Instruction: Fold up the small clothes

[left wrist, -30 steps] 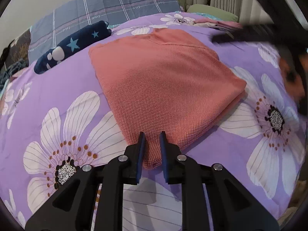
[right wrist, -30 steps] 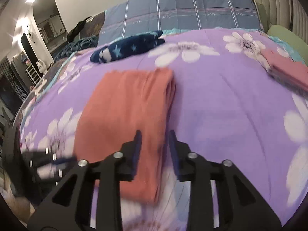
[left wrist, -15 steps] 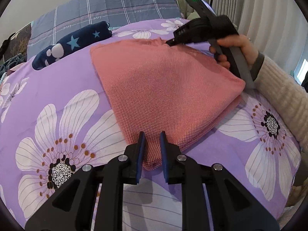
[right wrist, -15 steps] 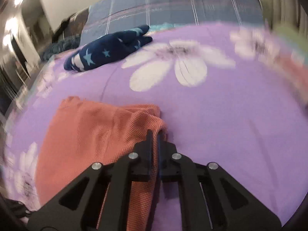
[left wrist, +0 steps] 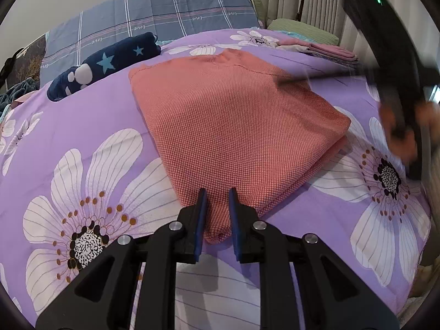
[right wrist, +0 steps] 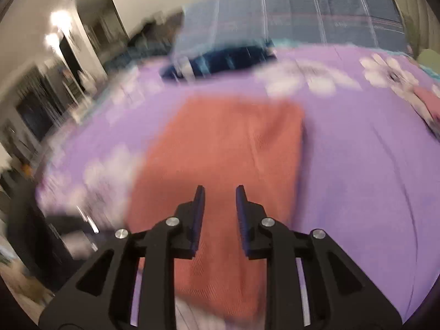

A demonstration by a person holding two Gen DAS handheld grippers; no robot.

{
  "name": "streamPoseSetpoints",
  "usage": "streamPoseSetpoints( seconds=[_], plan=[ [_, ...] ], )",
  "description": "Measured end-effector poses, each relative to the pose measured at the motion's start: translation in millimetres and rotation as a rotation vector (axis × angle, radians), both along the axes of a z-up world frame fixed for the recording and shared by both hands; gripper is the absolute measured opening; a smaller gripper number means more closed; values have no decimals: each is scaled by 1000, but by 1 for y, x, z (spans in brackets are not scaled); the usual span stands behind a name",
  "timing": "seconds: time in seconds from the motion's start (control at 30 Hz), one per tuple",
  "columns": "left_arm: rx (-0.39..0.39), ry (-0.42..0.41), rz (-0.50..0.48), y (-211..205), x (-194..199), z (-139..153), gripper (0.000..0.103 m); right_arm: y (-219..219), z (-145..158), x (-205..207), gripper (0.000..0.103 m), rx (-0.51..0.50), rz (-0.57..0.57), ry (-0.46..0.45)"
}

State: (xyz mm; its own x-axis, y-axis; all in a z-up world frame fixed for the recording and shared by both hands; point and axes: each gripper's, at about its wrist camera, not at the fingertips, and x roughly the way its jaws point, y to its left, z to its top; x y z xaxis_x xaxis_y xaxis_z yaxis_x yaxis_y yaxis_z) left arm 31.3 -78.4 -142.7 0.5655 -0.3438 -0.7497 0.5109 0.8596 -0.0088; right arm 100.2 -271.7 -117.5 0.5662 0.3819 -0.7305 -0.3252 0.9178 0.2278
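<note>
A folded salmon-red knit garment (left wrist: 233, 126) lies flat on the purple flowered bedspread (left wrist: 82, 126). My left gripper (left wrist: 217, 195) straddles the garment's near corner, with its jaws a small gap apart and the cloth between them. My right gripper (right wrist: 219, 192) is open and empty, held above the near part of the same garment (right wrist: 220, 148). The right wrist view is blurred by motion. The right gripper also shows as a dark blur at the right of the left wrist view (left wrist: 390, 63).
A navy star-patterned garment (left wrist: 104, 63) lies rolled at the far left of the bed. A stack of folded pink clothes (left wrist: 324, 51) sits at the far right. A grey plaid cover (left wrist: 154, 19) and a green pillow (left wrist: 305, 29) lie behind.
My right gripper let go of the garment's far corner, opened, and pulled back and up, away to the right. My left gripper has stayed at the near corner.
</note>
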Motion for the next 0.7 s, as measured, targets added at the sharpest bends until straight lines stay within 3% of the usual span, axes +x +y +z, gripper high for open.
streamPoseSetpoints(
  seconds=[0.03,0.07,0.33,0.4,0.47,0.53,0.57,0.6,0.7],
  plan=[
    [3,-1,-1,0,0,0,18,1,-22,-10,22,-63,-19,32],
    [9,-3,-1,-1,0,0,18,0,-30,-17,22,-72,-23,-8],
    [38,-35,19,-2,-5,3,21,33,-25,-27,24,-303,-50,-84],
    [39,-41,26,-2,-8,6,24,25,-22,-26,26,-257,-71,-61],
    [29,-50,21,2,-11,15,28,8,-14,-27,33,-142,-85,-35],
    [23,-73,16,8,-10,26,44,-8,0,-26,40,-61,-102,-51],
    [19,-86,23,12,-8,33,52,-14,7,-25,52,-47,-114,-63],
    [13,-93,29,14,-6,38,59,-20,12,-23,56,-35,-124,-74],
    [-22,-99,46,23,11,52,61,-34,21,-6,56,5,-134,-60]
  ],
)
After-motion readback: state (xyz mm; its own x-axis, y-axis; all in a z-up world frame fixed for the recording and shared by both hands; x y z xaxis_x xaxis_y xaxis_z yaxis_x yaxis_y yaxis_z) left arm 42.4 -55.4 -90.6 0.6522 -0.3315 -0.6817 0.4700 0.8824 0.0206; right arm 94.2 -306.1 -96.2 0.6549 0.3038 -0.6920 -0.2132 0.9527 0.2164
